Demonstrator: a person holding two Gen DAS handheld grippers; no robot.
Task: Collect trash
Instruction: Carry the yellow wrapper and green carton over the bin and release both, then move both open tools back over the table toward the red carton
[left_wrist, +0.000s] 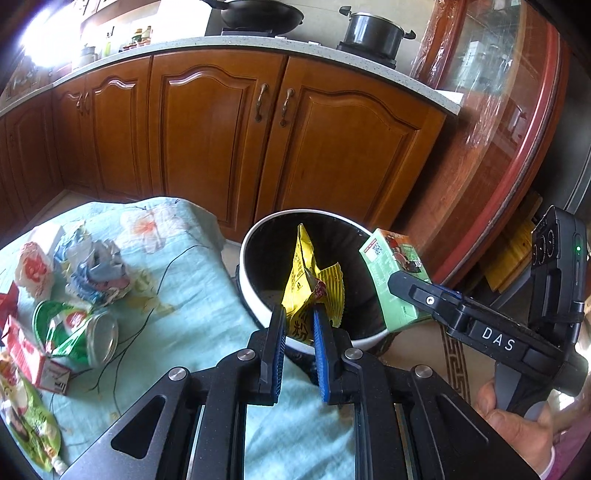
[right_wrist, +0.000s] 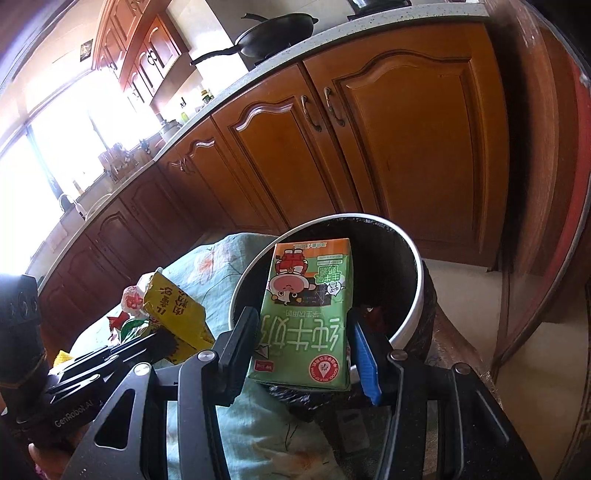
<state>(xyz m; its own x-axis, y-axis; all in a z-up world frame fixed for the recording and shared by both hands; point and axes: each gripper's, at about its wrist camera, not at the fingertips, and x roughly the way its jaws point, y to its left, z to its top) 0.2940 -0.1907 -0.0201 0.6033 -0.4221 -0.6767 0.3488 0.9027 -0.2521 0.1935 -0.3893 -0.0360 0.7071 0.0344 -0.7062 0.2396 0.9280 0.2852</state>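
My left gripper (left_wrist: 299, 317) is shut on a crumpled yellow snack wrapper (left_wrist: 308, 280) and holds it over the near rim of a round white-rimmed trash bin (left_wrist: 255, 236) with a black liner. My right gripper (right_wrist: 303, 328) is shut on a green milk carton (right_wrist: 306, 314), upside down, held over the bin's (right_wrist: 415, 295) mouth. The carton (left_wrist: 391, 273) and right gripper (left_wrist: 410, 291) also show in the left wrist view at the bin's right rim. The wrapper (right_wrist: 173, 314) shows at left in the right wrist view.
A table with a light blue floral cloth (left_wrist: 192, 295) stands left of the bin. On it lie a crushed green can (left_wrist: 77, 332), crumpled paper (left_wrist: 96, 269), a red-and-white box (left_wrist: 29, 358) and other wrappers. Wooden kitchen cabinets (left_wrist: 221, 140) stand behind. A red-edged glass door (left_wrist: 517, 129) is at right.
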